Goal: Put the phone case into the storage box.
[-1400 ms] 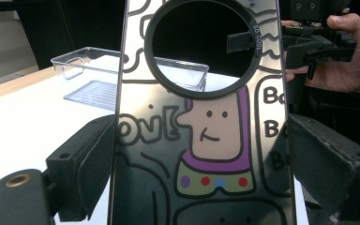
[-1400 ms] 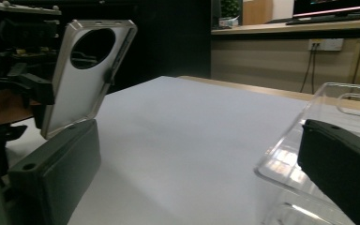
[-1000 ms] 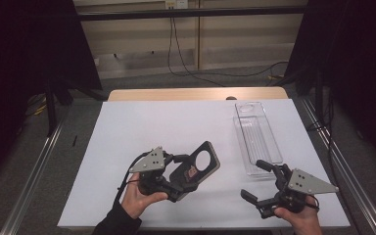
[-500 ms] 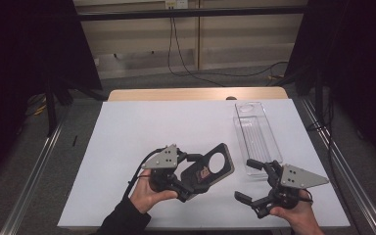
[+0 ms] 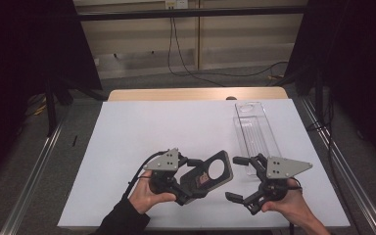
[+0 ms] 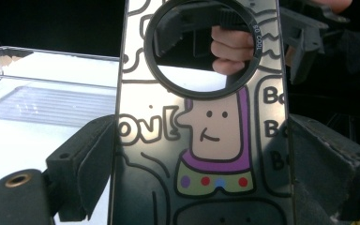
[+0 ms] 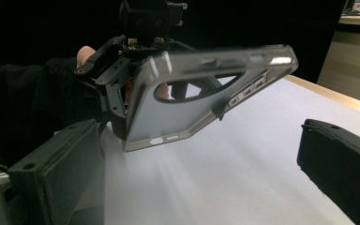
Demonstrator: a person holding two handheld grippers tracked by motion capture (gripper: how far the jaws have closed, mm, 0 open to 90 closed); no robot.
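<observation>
A dark phone case (image 5: 210, 175) with a round camera hole is held off the white table, and my left gripper (image 5: 190, 180) is shut on its lower end. In the left gripper view the case (image 6: 159, 117) stands upright between both jaws, showing a printed cartoon figure. My right gripper (image 5: 235, 177) is open just right of the case, its fingertips pointing at the case's edge without touching it. In the right gripper view the case (image 7: 168, 117) hangs tilted ahead of the spread jaws, with the left gripper (image 7: 150, 18) and a hand behind it.
A long clear plastic tray (image 5: 254, 129) lies on the right of the white table (image 5: 166, 127), just behind my right gripper; it shows as tray (image 6: 37, 101) at the left. A wooden strip (image 5: 196, 94) borders the far edge. Metal rails run along both sides.
My left gripper has carried the case to the right, closer to the right gripper. The right gripper has shifted slightly left and stays open.
</observation>
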